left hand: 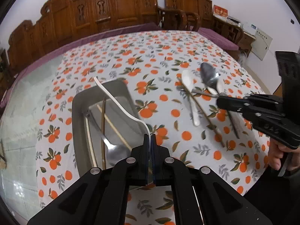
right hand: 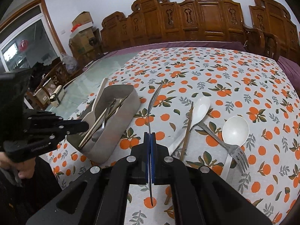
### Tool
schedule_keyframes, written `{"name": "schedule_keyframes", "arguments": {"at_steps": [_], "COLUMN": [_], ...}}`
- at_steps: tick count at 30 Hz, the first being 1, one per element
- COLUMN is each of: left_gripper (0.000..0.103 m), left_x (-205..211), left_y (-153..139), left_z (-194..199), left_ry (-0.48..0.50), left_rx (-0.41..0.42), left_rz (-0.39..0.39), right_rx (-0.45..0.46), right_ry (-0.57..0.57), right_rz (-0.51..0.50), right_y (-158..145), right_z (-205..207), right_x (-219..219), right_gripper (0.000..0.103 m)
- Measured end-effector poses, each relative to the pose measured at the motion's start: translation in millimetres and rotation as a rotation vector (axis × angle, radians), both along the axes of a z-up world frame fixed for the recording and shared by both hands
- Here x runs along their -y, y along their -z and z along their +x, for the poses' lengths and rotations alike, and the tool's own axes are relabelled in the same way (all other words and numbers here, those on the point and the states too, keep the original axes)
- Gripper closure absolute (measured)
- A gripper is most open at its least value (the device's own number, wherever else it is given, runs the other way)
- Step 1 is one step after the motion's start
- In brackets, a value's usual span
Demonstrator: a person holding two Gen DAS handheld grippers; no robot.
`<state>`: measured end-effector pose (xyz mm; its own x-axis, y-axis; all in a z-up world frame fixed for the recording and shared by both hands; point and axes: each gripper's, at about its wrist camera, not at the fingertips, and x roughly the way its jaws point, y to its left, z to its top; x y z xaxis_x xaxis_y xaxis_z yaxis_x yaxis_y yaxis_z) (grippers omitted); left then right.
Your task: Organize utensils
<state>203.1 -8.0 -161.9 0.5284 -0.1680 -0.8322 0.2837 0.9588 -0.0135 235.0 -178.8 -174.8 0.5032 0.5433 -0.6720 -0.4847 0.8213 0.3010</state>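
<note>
My left gripper point(left hand: 150, 136) is shut on the handle end of a white spoon point(left hand: 116, 97), which hangs edge-on over the grey metal tray point(left hand: 76, 127). In the tray lie several chopsticks point(left hand: 114, 127) and a metal spoon point(left hand: 114, 152). My right gripper point(right hand: 150, 134) is shut on a metal spoon point(right hand: 152, 103), seen edge-on and held above the cloth right of the tray point(right hand: 112, 140). The left wrist view shows that spoon's bowl point(left hand: 208, 74) raised over the loose utensils. On the cloth lie a white spoon point(right hand: 202, 105), a white ladle point(right hand: 235, 129), a fork point(right hand: 238, 153) and a brown chopstick point(right hand: 187, 129).
An orange-print cloth point(right hand: 215, 71) covers most of the table; bare glass point(left hand: 22, 101) lies left of it. Carved wooden chairs point(left hand: 120, 5) line the far side. A person's hand point(left hand: 279, 153) grips the right tool's handle.
</note>
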Motion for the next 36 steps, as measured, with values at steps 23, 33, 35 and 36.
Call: {"name": "schedule_keyframes", "arguments": {"at_steps": [23, 33, 35, 36], "left_gripper": [0.083, 0.074, 0.06, 0.053], "left_x": [-56.7, -92.5, -103.4, -107.4], "left_y": [23.3, -3.7, -6.6, -7.8], "left_z": [9.7, 5.1, 4.8, 4.1], "left_ry": [-0.148, -0.27, -0.312, -0.326], "left_rx": [-0.029, 0.084, 0.103, 0.114], "left_rz": [-0.058, -0.05, -0.049, -0.045], "right_rx": [-0.008, 0.001, -0.003, -0.006], "right_ry": [-0.06, -0.1, -0.108, -0.112], "right_rz": [-0.025, -0.009, 0.002, 0.008], "right_y": [-2.2, -14.5, -15.5, -15.7], "right_z": [-10.8, -2.5, 1.8, 4.1], "right_x": [-32.8, -75.9, -88.3, -93.7], "right_gripper": [0.101, 0.101, 0.101, 0.101]}}
